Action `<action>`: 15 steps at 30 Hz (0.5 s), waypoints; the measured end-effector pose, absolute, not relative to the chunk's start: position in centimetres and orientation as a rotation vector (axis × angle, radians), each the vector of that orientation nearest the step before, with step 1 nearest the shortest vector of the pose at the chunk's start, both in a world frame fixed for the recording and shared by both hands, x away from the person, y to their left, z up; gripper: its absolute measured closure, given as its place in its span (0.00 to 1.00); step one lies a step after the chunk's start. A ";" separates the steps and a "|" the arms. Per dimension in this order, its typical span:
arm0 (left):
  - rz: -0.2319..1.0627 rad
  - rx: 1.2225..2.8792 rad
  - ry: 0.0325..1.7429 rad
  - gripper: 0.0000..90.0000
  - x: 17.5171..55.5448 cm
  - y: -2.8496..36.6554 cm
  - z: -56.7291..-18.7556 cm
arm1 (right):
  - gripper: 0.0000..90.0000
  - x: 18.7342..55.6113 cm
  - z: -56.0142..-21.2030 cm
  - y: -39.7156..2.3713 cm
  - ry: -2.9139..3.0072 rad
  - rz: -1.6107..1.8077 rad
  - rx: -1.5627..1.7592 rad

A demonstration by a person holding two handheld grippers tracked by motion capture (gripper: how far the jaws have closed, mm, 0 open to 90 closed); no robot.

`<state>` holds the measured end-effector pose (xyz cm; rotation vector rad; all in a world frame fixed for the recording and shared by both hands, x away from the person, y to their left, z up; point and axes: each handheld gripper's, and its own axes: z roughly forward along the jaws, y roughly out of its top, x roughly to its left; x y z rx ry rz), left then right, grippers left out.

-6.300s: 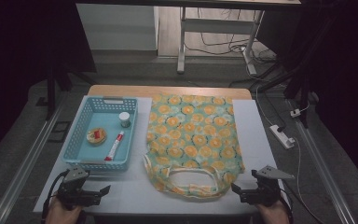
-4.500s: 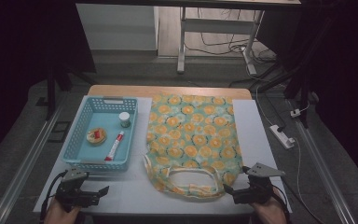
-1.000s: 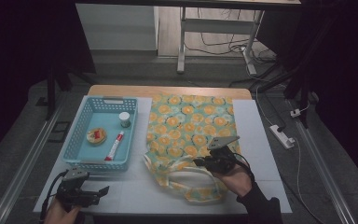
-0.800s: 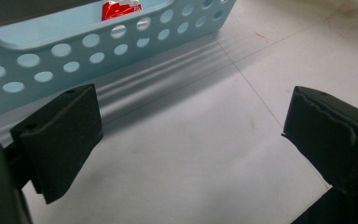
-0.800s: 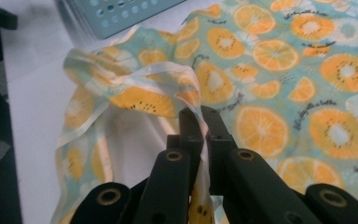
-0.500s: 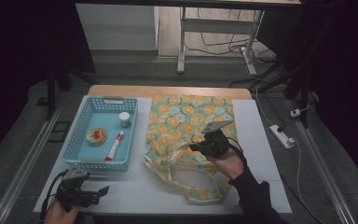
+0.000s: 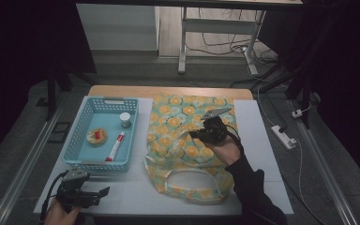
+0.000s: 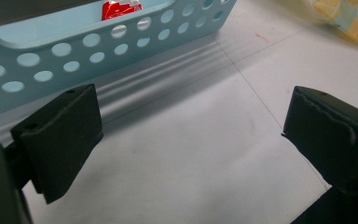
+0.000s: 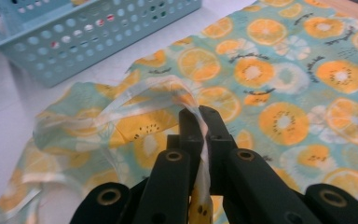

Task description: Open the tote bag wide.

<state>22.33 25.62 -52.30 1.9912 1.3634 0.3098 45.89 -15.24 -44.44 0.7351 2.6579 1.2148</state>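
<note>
White tabletop [image 7: 262, 187], dim room beyond. Orange-print tote bag [image 7: 183, 112] lying flat beside blue basket [image 7: 85, 123]; thin upper layer pinched tight in right gripper [image 9: 199, 122], lifted. Soft, light, floppy: best gripped at hem or handle. Left gripper [image 8: 191, 135] spread wide, holding nothing.
</note>
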 end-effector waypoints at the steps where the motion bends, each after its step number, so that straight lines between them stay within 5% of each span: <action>1: 0.310 1.992 1.363 0.06 22.3 25.6 -52.3 | 0.99 46.5 -44.5 -15.2 2.646 1.194 0.740; 15: 0.305 1.993 1.365 0.06 22.4 25.6 -52.3 | 0.99 50.2 -45.4 -15.9 2.578 1.137 0.816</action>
